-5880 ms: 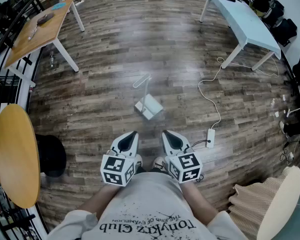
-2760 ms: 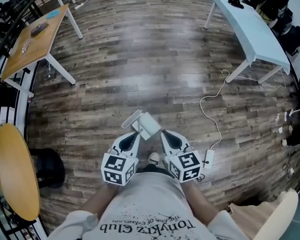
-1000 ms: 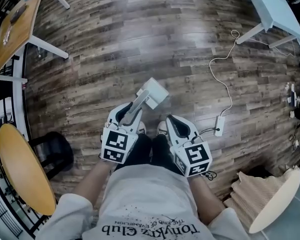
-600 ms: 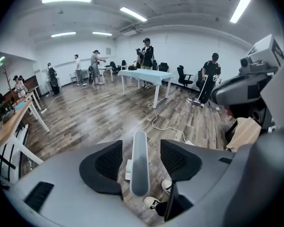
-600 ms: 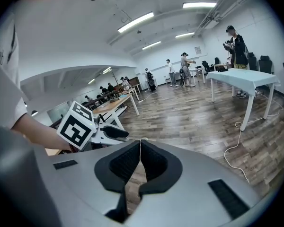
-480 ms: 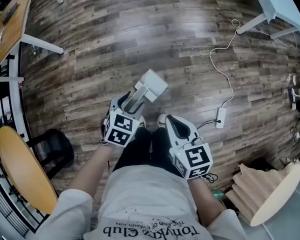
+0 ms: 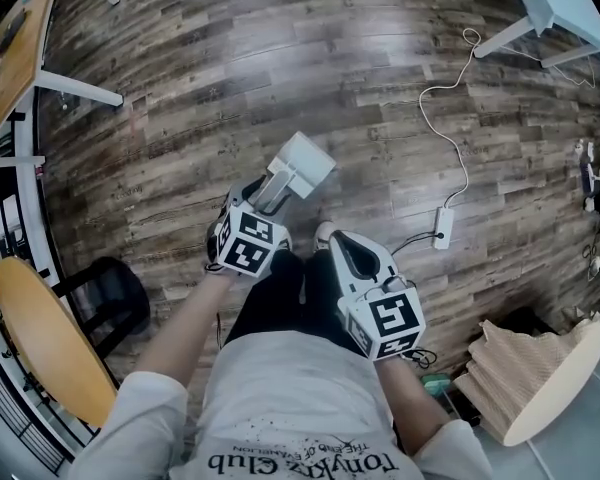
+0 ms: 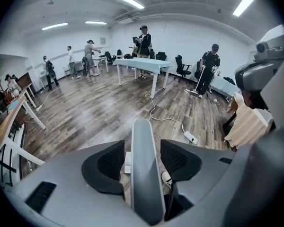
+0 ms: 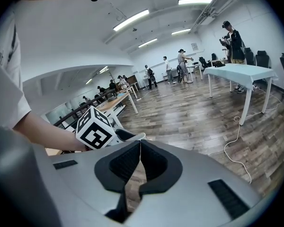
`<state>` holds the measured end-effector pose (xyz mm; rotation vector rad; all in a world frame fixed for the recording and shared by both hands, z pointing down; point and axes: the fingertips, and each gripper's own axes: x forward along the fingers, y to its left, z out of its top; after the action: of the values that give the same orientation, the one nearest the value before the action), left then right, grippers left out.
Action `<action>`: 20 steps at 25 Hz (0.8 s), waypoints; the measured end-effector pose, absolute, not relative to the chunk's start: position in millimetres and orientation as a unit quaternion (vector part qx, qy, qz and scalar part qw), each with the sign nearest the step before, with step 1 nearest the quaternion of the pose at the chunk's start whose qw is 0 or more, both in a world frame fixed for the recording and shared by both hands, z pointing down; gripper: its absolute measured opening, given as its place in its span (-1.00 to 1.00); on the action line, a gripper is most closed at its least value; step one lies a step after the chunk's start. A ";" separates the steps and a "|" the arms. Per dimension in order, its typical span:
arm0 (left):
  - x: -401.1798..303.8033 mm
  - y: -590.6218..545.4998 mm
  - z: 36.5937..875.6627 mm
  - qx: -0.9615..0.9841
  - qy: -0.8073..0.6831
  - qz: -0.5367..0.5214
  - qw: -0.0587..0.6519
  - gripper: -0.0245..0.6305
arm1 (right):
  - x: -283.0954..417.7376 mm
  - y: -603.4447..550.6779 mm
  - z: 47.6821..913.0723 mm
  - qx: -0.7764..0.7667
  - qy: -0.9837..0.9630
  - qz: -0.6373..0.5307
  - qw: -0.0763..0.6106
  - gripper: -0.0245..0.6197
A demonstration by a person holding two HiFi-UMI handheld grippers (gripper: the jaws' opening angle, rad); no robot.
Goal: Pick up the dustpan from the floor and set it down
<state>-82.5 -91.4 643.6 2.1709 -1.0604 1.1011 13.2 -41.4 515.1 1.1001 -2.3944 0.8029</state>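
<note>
Left gripper (image 7: 263,196) jaws have just been opening and stand wide. Dustpan (image 7: 302,160) handle (image 8: 144,164) sits loose between them, gap either side, pan just beyond the tips, low at the floor (image 7: 380,88). Reads as release. Right gripper (image 9: 138,148) jaws closed, empty, parked aside.

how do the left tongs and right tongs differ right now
The left tongs stand apart, having just been opening; the right tongs are shut together. The left tongs have the dustpan's handle between them, pads clear of it; the right tongs hold nothing. In the head view the left tongs reach further ahead than the right tongs. Both are grey and carry a marker cube.
</note>
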 end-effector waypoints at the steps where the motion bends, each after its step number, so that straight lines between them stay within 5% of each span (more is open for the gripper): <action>1: -82.7 -90.8 645.9 0.793 -0.387 0.404 0.242 -0.16 | 13.6 -41.0 515.7 0.392 -0.853 0.286 0.192 -0.84; 12: -80.8 -94.0 662.1 0.787 -0.375 0.416 0.260 -0.19 | 16.5 -50.5 521.2 0.398 -0.848 0.292 0.196 -0.84; 20: -81.4 -97.5 666.3 0.781 -0.378 0.426 0.255 -0.48 | 21.8 -55.7 523.2 0.402 -0.844 0.297 0.196 -0.84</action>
<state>-81.4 -97.5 666.3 2.1227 -1.0260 1.1585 21.8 -55.7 523.2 1.1265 -2.3639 0.8328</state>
